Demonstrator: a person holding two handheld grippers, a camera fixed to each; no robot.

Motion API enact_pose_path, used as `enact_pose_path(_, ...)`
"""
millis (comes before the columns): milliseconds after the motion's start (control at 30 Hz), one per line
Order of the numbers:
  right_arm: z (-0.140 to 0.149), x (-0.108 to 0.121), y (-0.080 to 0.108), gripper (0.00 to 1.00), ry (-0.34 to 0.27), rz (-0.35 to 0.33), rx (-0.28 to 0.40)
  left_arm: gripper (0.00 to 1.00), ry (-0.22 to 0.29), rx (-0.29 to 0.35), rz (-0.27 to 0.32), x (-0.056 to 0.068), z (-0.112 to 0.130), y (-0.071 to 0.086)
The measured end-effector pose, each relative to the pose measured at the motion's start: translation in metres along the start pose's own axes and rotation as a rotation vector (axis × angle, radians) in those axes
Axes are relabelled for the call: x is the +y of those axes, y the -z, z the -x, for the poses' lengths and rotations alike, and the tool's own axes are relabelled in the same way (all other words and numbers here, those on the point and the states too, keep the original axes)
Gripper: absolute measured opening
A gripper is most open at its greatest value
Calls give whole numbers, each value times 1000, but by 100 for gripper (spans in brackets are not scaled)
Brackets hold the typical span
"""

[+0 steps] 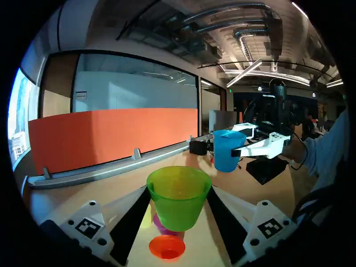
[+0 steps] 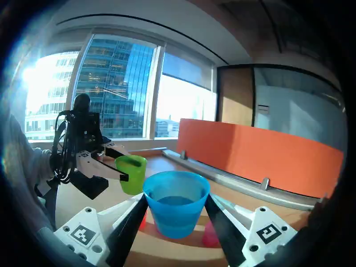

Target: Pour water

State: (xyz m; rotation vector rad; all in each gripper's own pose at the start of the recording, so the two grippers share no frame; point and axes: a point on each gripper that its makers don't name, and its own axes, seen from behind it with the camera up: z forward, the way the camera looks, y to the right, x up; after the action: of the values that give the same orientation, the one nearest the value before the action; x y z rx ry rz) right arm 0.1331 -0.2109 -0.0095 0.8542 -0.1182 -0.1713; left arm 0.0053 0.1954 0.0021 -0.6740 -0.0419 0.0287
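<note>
In the left gripper view my left gripper [image 1: 179,200] is shut on a translucent green cup [image 1: 179,196], held upright above the wooden table [image 1: 249,187]. Farther right, the right gripper [image 1: 235,153] grips a blue cup [image 1: 227,149], a sleeved hand behind it. In the right gripper view my right gripper [image 2: 175,207] is shut on the blue cup [image 2: 176,207], upright, with water inside. To its left the left gripper [image 2: 124,173] carries the green cup [image 2: 131,172]. Both cups hang apart in the air.
Small cups stand on the table below: an orange one [image 1: 167,247], a purple one [image 1: 162,227] and a yellow one [image 1: 147,218]; red cups [image 2: 209,236] show beneath the blue cup. An orange partition [image 1: 111,133] with a metal rail [image 1: 111,167] bounds the far edge.
</note>
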Motion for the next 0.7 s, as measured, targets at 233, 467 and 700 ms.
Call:
enact_pose_path(233,-10,-1,-2,89,30,-3,6,86,-9,-6,17,8,2,1)
enact_pose_path(467,-23,-1,-5,89,74,-8,22,86,-22,-9,26,14,2,0)
enact_pose_path(700,-40,-2,-8,89,134,-15,38,86,-30,-3,32,21,2,0)
